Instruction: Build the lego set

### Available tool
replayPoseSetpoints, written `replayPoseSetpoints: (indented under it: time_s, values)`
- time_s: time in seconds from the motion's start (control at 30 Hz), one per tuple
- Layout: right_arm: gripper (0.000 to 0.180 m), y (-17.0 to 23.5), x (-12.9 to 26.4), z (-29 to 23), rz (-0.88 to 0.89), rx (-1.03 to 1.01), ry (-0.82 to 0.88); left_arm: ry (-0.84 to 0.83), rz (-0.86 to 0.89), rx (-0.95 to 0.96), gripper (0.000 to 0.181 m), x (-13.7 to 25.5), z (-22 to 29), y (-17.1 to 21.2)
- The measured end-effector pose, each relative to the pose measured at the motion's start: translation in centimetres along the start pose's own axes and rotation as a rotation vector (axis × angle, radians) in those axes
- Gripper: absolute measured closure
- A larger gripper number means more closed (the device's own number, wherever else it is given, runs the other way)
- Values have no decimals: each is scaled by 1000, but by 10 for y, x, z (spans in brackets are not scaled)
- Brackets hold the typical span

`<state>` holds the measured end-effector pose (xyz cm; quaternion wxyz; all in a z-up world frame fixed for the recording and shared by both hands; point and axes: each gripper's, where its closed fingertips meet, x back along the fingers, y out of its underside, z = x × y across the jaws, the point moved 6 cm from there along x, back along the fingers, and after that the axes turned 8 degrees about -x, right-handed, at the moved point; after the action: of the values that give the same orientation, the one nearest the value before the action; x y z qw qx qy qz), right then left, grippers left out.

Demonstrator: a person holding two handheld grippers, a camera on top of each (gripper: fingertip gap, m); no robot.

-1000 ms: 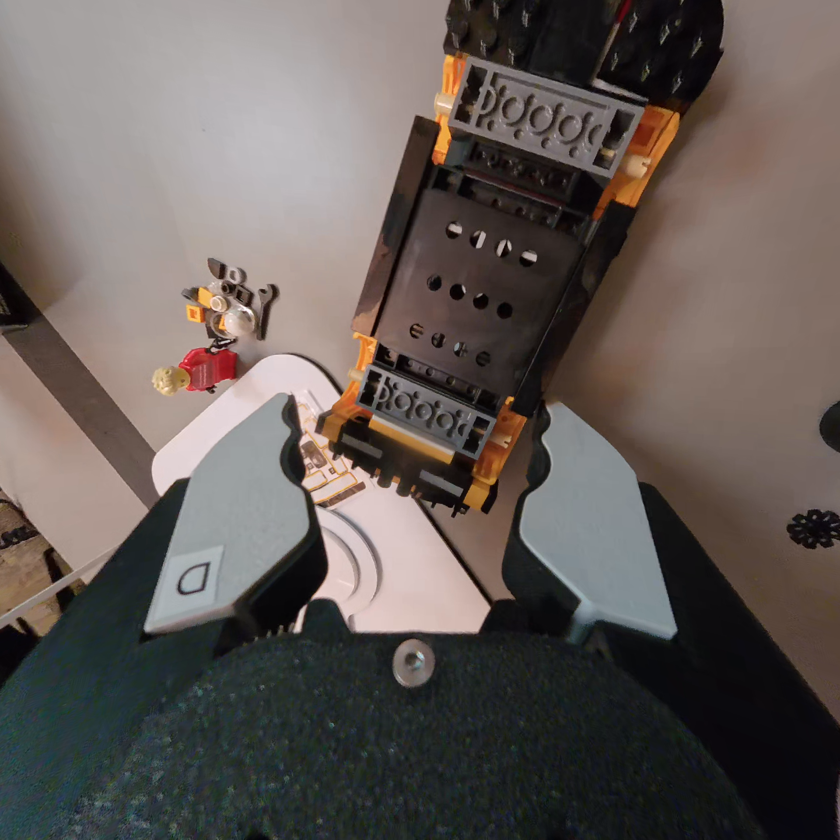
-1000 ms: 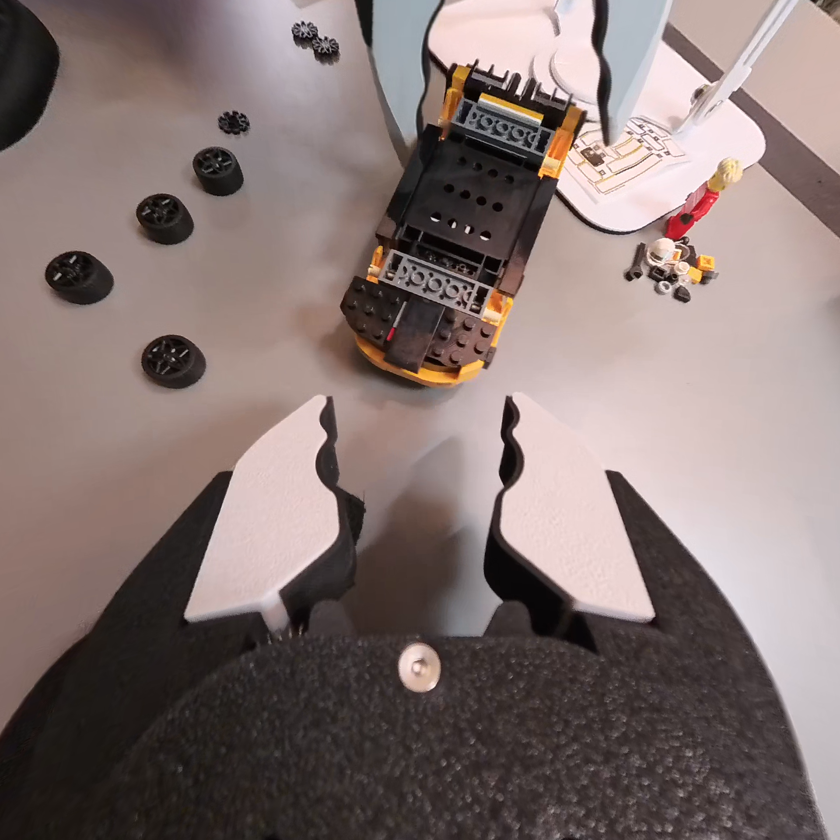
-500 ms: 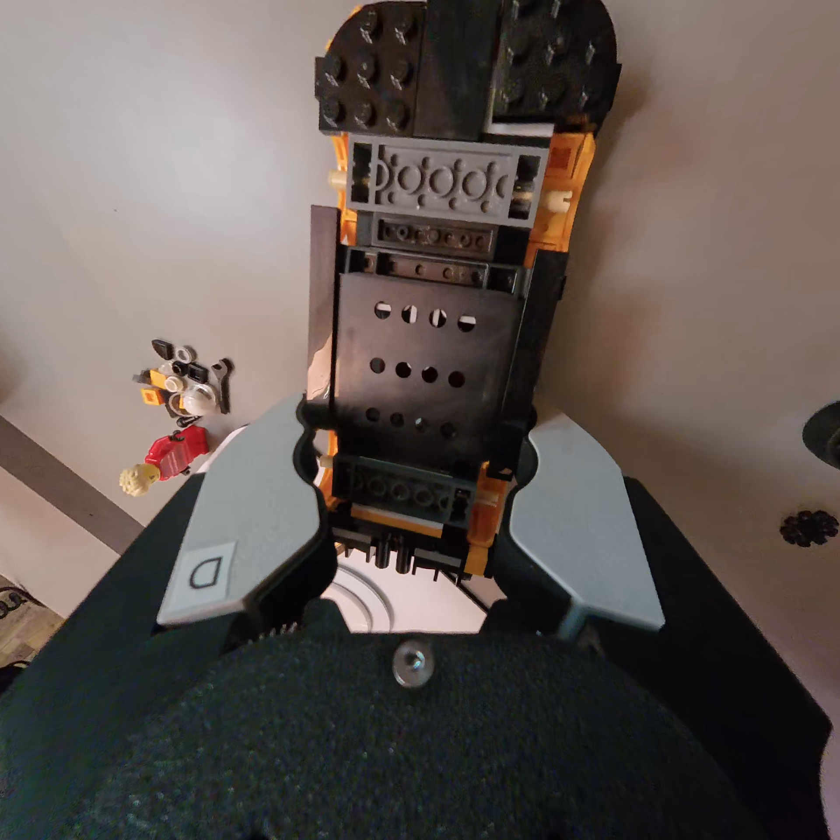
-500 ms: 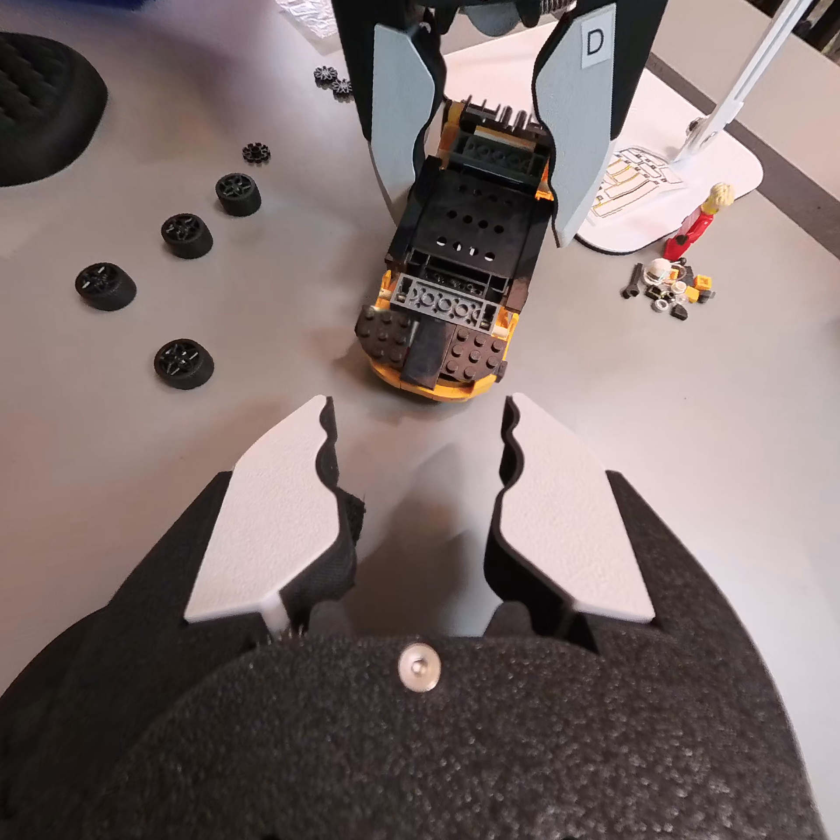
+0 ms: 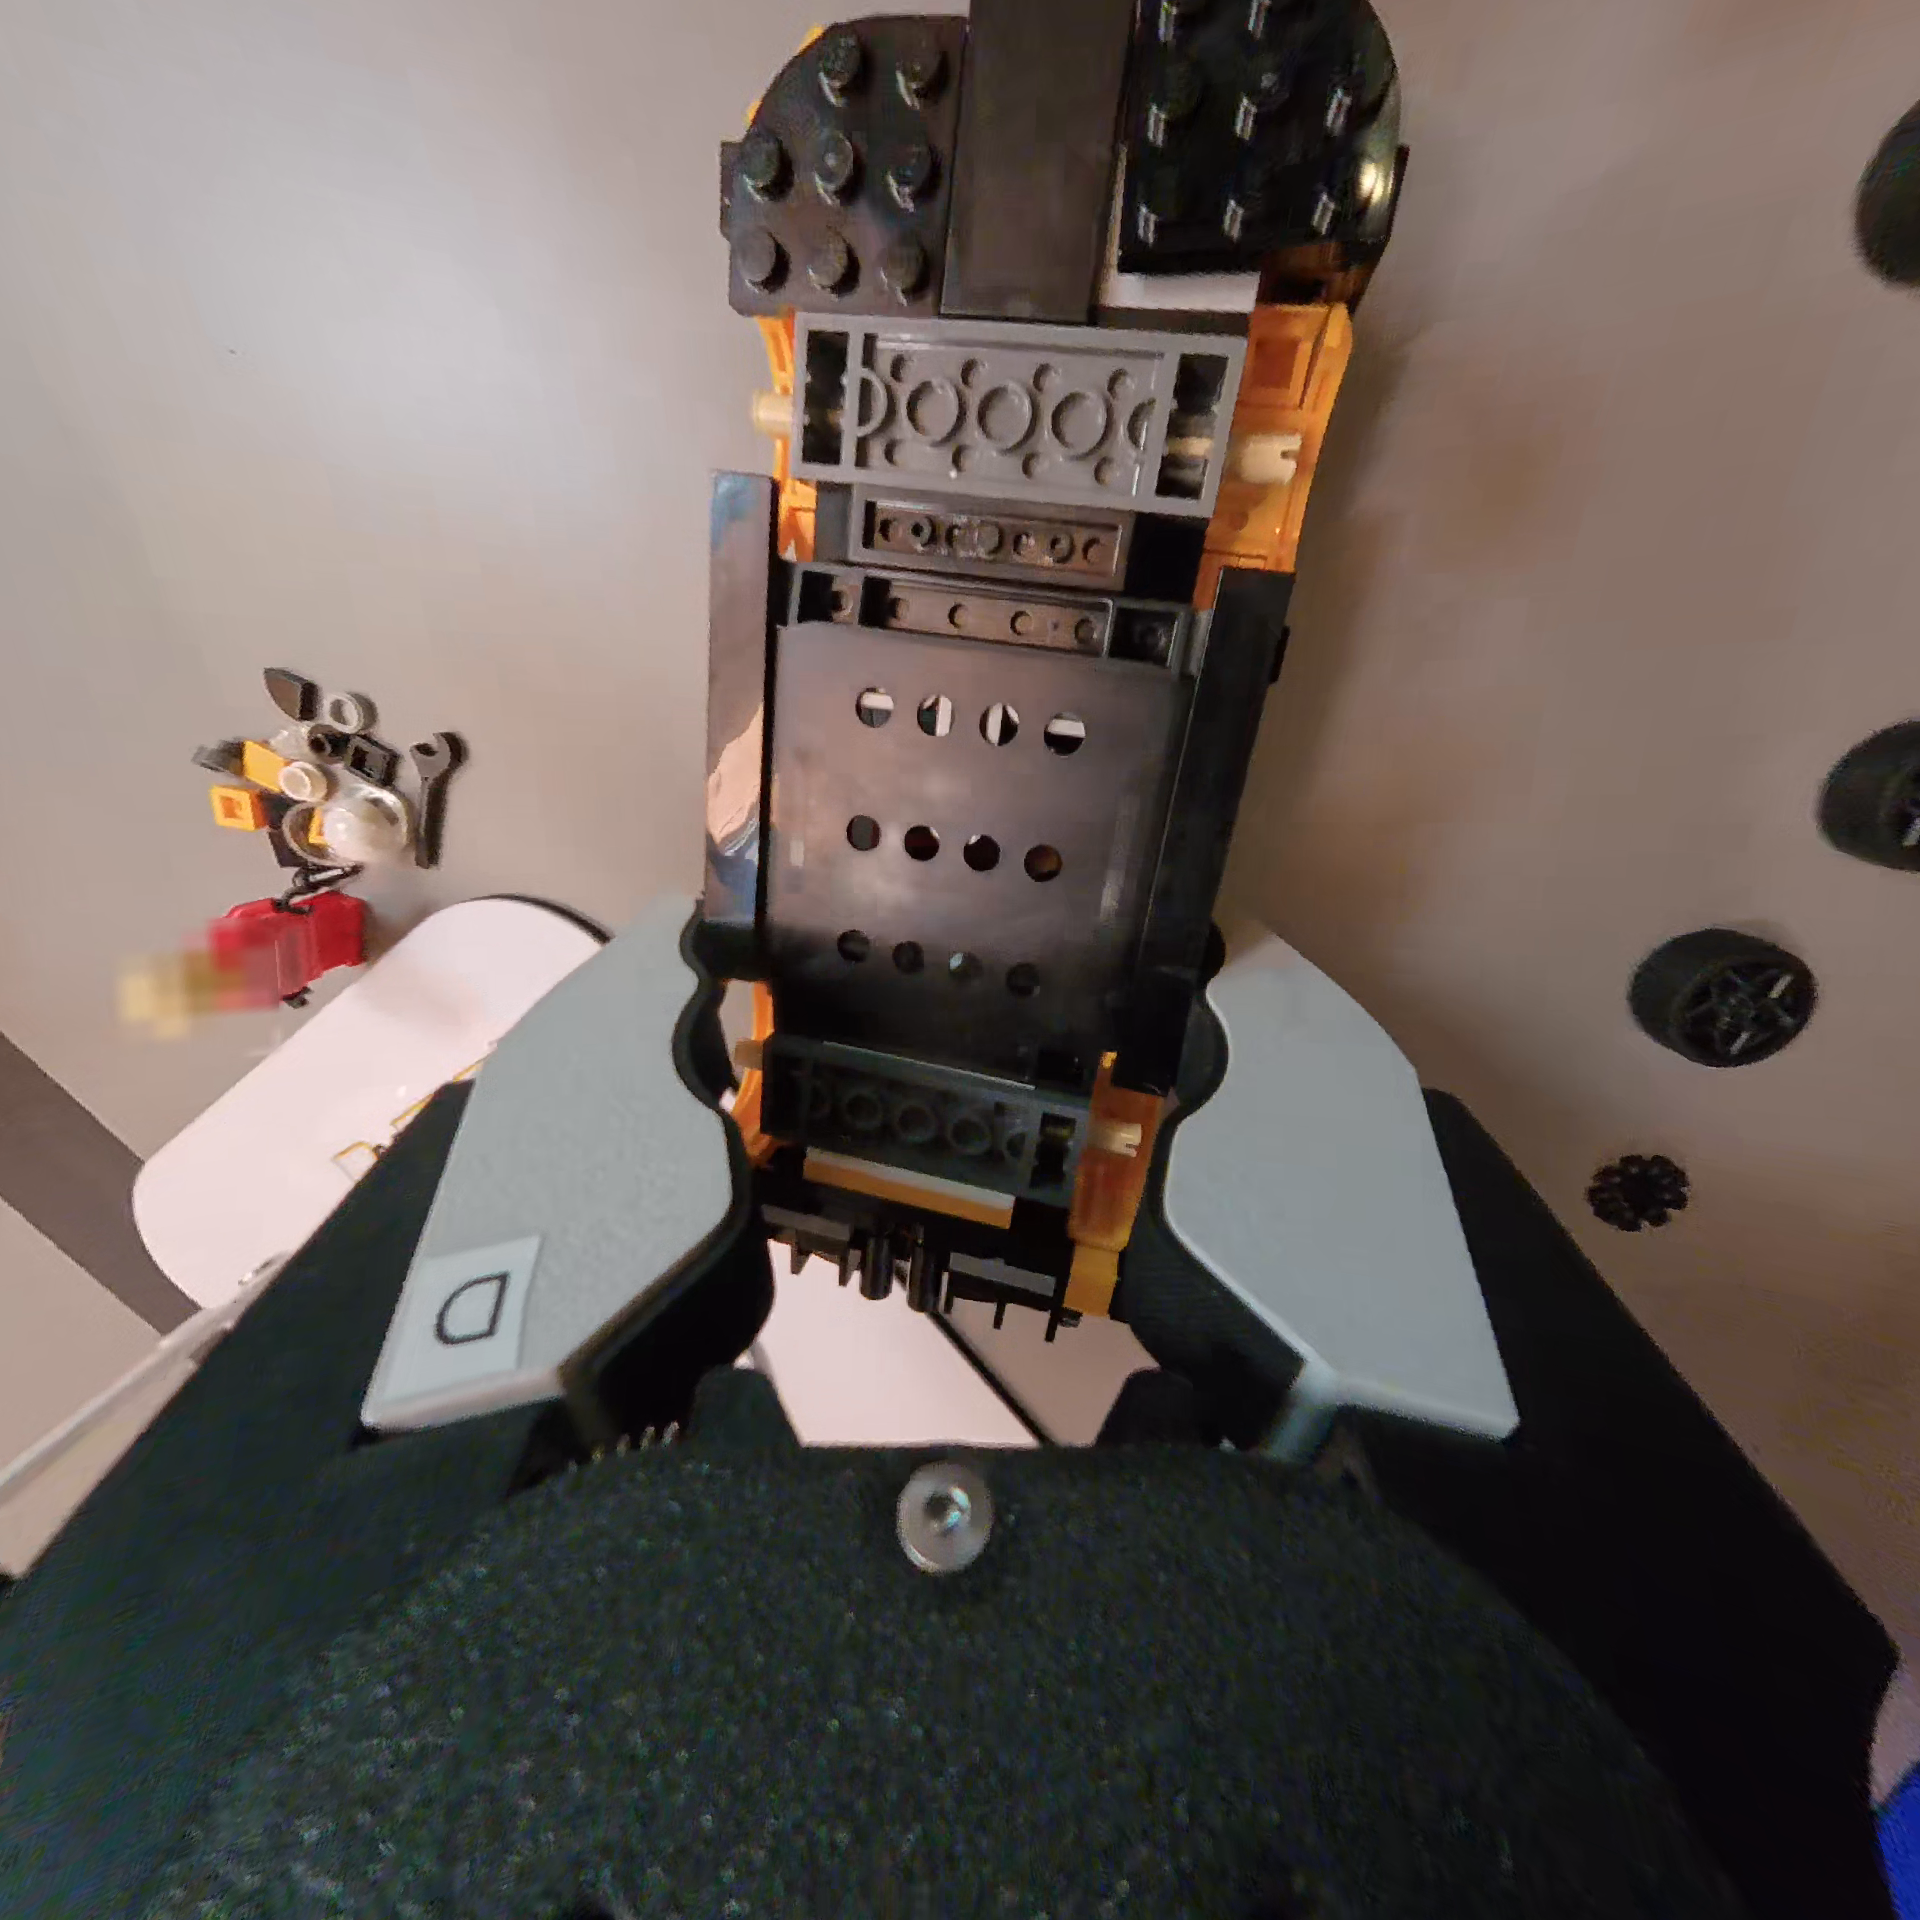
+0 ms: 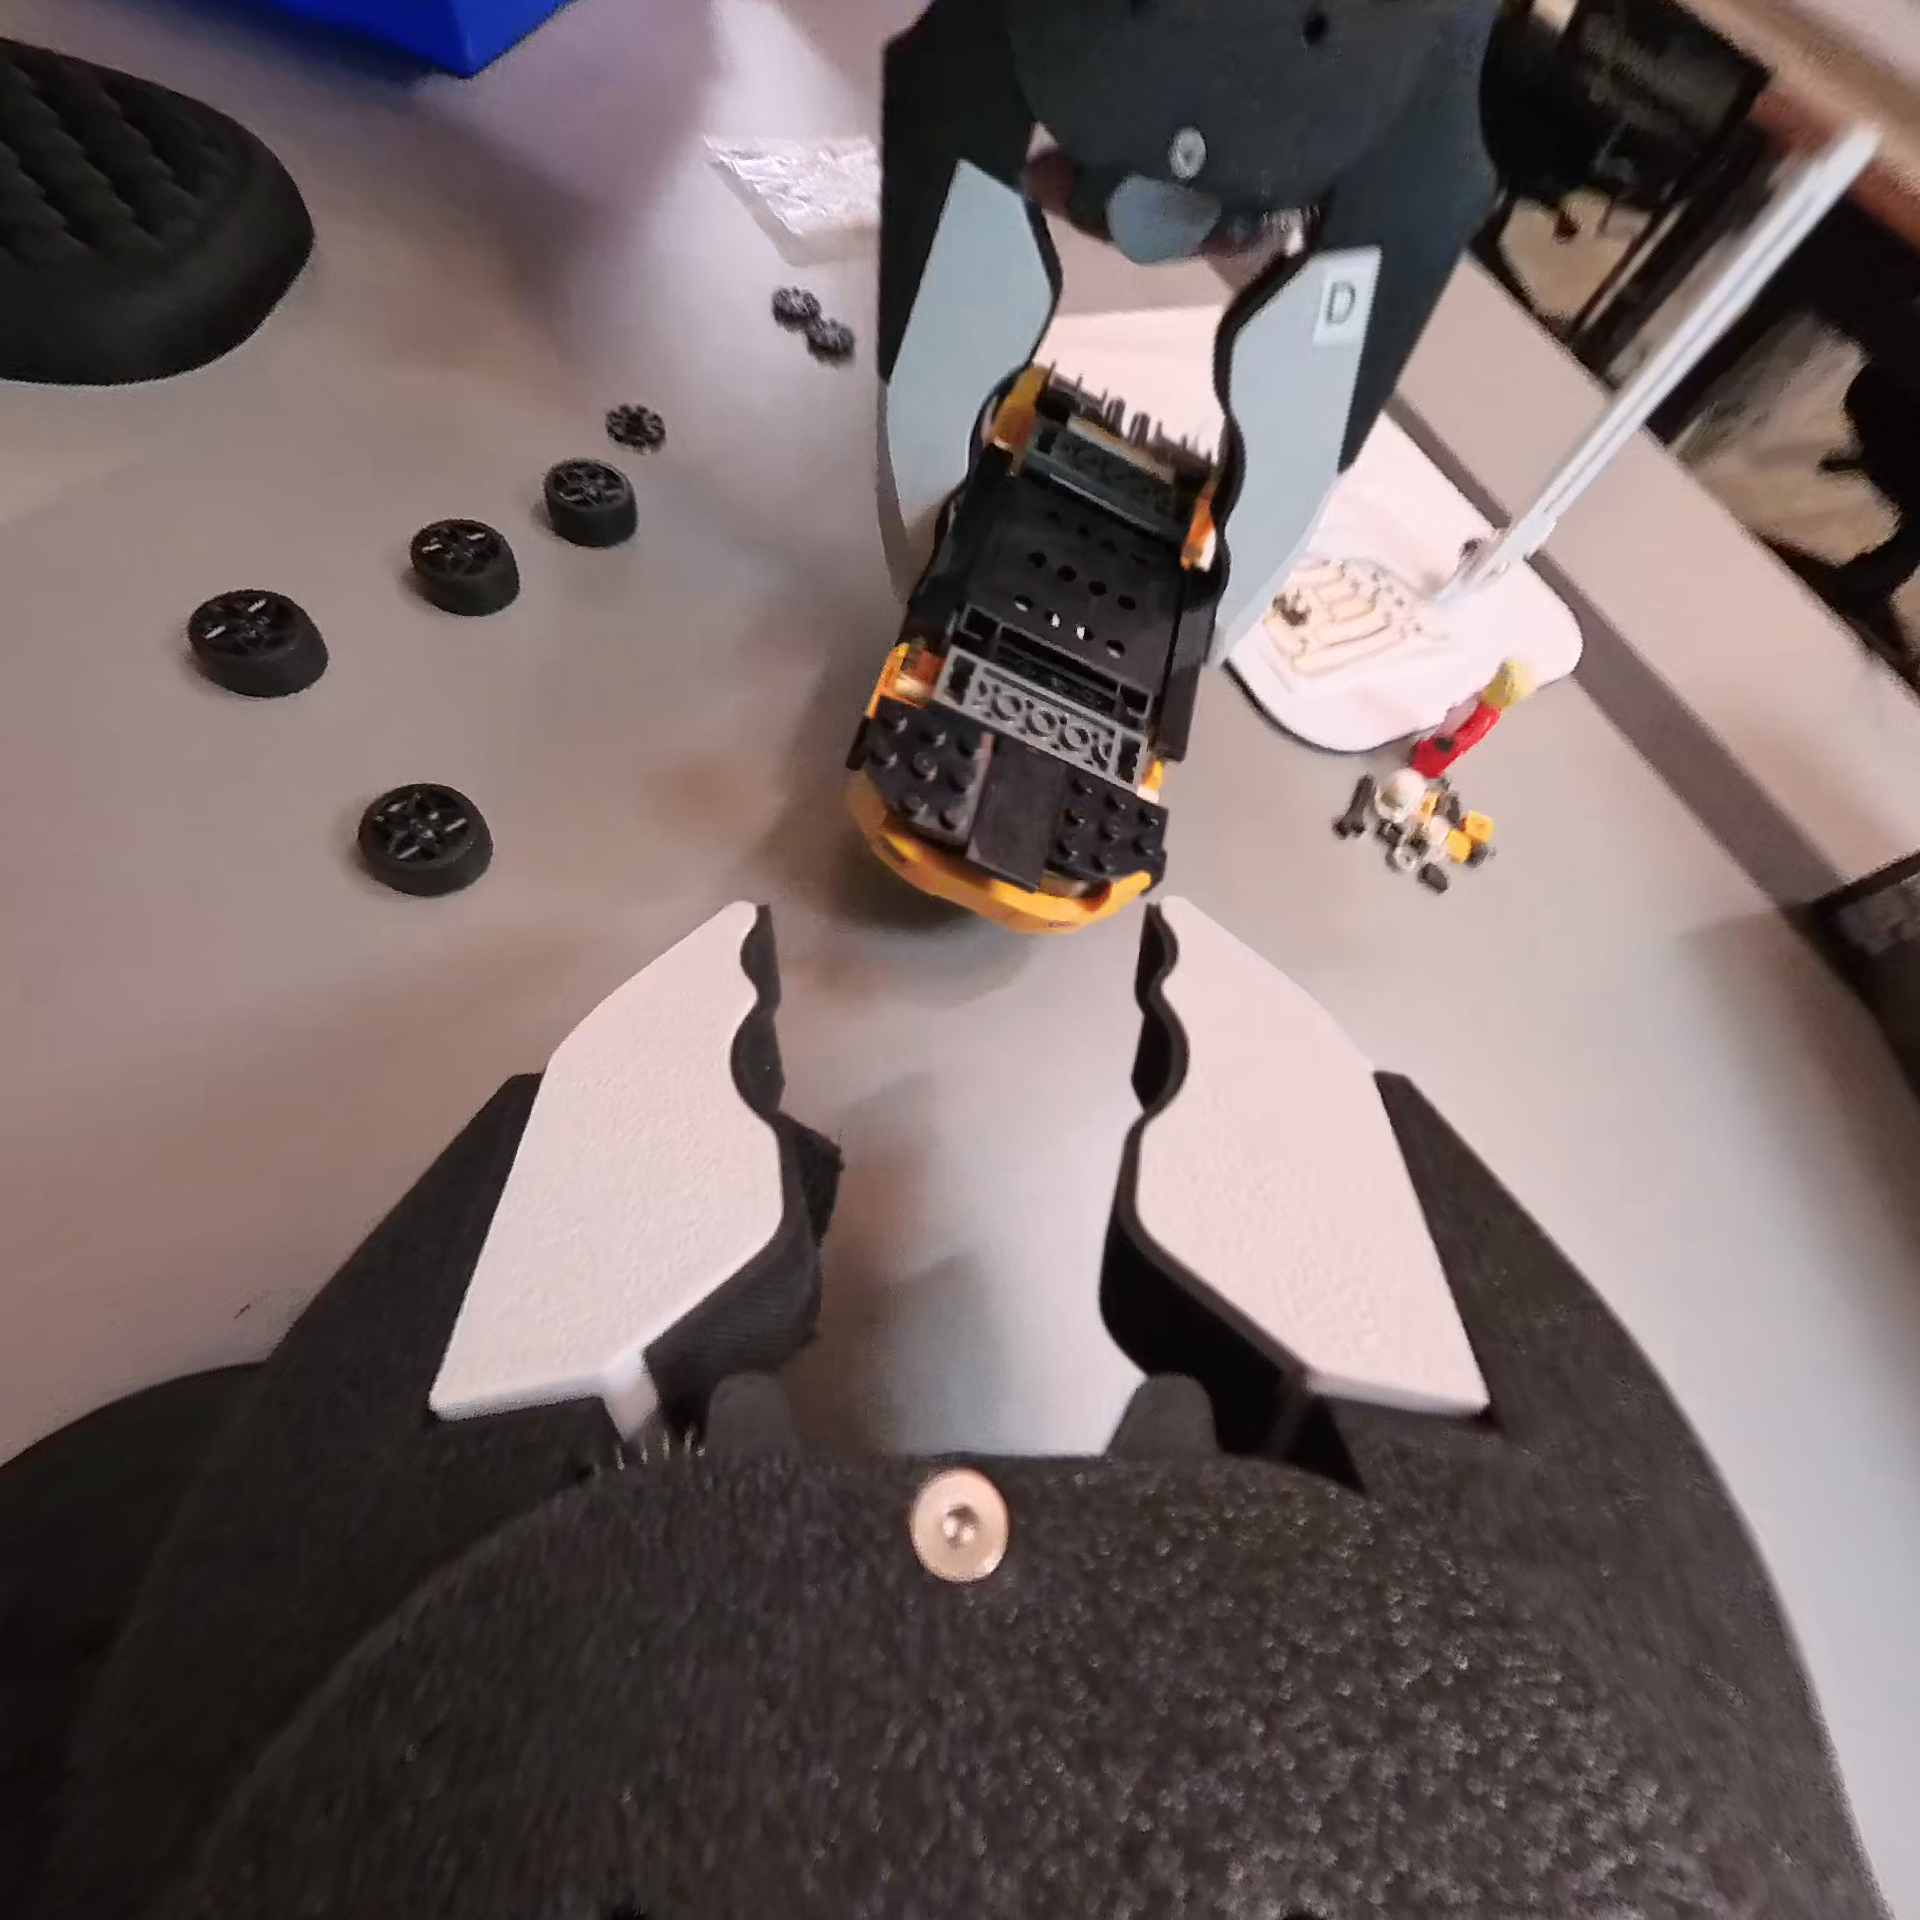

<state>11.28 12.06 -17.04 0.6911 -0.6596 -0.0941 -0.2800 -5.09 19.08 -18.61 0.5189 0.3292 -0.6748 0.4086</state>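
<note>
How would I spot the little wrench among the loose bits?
Start at the upside-down orange and black car, then look to the small pile of parts beside the white stand base. The wrench lies on the pile's car-side edge: thin, dark, open-jawed.

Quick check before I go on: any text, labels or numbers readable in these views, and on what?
I can't repeat writing, only say where it stands.
White sticker on a finger of the left gripper: one large printed character, clear in both views.
Printed sheet on the white base: line drawings; any text is too small to read.
Lego car: no markings visible.
</note>
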Motion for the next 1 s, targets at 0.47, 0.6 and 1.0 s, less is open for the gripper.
replayPoseSetpoints:
  time_s: [0.47,0.6,1.0]
  values:
    - [145,-28,-8,-32,108,746,301,87,101,176,97,27,17,-11]
    - [148,-26,-12,-34,80,806,330,94,89,196,96,28,22,-14]
    - [150,-24,-13,-44,67,795,275,169,68,219,97,26,33,-21]
